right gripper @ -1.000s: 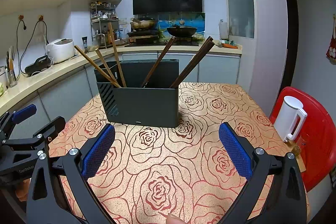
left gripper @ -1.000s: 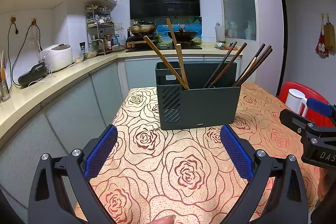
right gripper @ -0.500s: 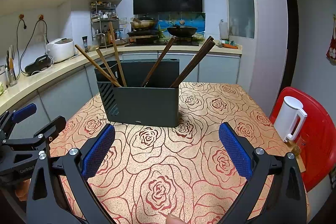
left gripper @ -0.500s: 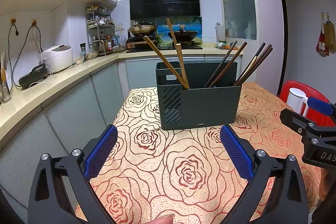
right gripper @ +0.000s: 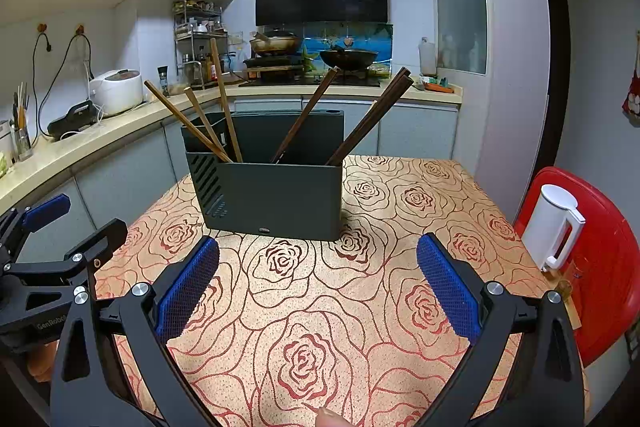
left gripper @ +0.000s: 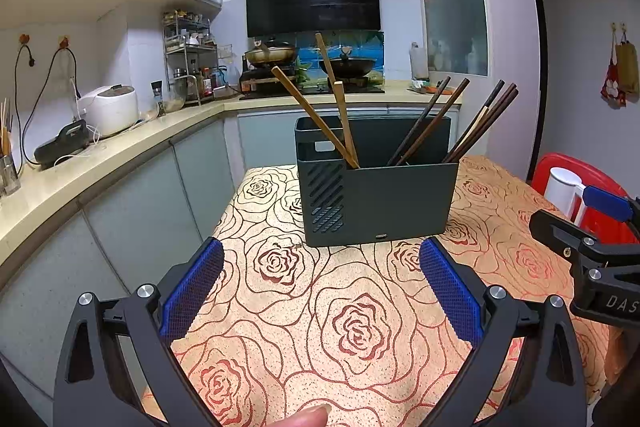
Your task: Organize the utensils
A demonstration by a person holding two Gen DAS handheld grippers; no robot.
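The left gripper (left gripper: 320, 283) hovered above the bench (left gripper: 360, 327), which was covered in a tan cloth printed with red rose outlines; its jaws stood wide apart with nothing between them. Straight ahead of those jaws, well beyond the blue-padded fingertips (left gripper: 192, 287), stood the dark grey rectangular plastic utensil holder (left gripper: 380, 203), upright on the cloth. Light brown wooden chopsticks (left gripper: 316, 123) leaned out of the compartment nearest the left finger, tilting leftward, while dark brown chopsticks (left gripper: 432, 123) leaned rightward from the middle and from the compartment on the right-finger side. Off to the right of the jaws, part of the right gripper (left gripper: 592, 247) showed at the frame edge.

In the right wrist view, the right gripper (right gripper: 318, 279) also had its jaws wide and held nothing. The utensil holder (right gripper: 272, 199) sat ahead of them, slightly toward the left finger, clear of both pads. The light chopsticks (right gripper: 188, 121) and the dark chopsticks (right gripper: 368, 119) fanned out above its rim. Beyond the right finger, a white electric kettle (right gripper: 554, 227) stood on a red plastic stool (right gripper: 608, 267) beside the bench. The left gripper (right gripper: 52, 267) appeared left of the jaws.
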